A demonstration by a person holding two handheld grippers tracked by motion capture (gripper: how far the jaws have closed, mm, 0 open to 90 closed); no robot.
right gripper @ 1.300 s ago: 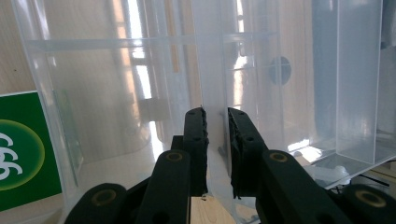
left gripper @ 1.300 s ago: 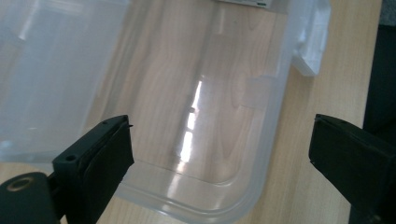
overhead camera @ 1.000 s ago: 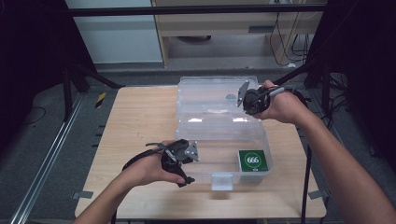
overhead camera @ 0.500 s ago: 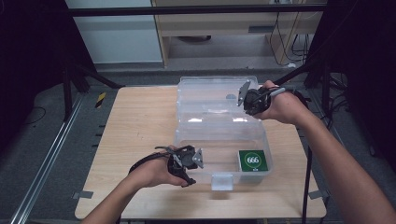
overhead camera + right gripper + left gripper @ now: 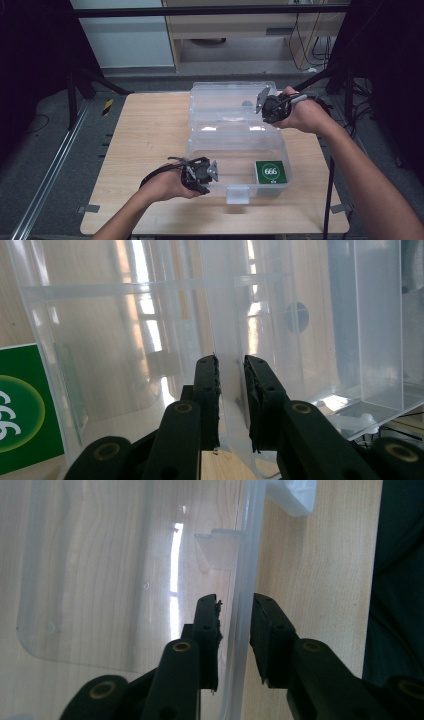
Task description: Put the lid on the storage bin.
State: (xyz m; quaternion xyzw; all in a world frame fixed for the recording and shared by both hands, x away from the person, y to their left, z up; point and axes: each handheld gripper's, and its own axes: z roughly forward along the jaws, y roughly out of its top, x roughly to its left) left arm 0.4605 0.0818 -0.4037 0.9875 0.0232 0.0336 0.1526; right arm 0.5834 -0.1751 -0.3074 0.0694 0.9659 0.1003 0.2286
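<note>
The only writing I can read is "666", white on the green card [image 5: 270,172] lying in the near right corner of my clear plastic box [image 5: 235,150], whose lid stands open at its far side. My left gripper [image 5: 212,171] has just been closing on the box's near left wall, the rim between its jaws, while my right gripper [image 5: 261,100] is clamped on the lid's edge. The box sits on a pale wooden table [image 5: 145,135], with grey floor and dark frame legs around it.

Lab recording bay, black frame rails [image 5: 210,10], trailing cables [image 5: 300,45], bare floor
</note>
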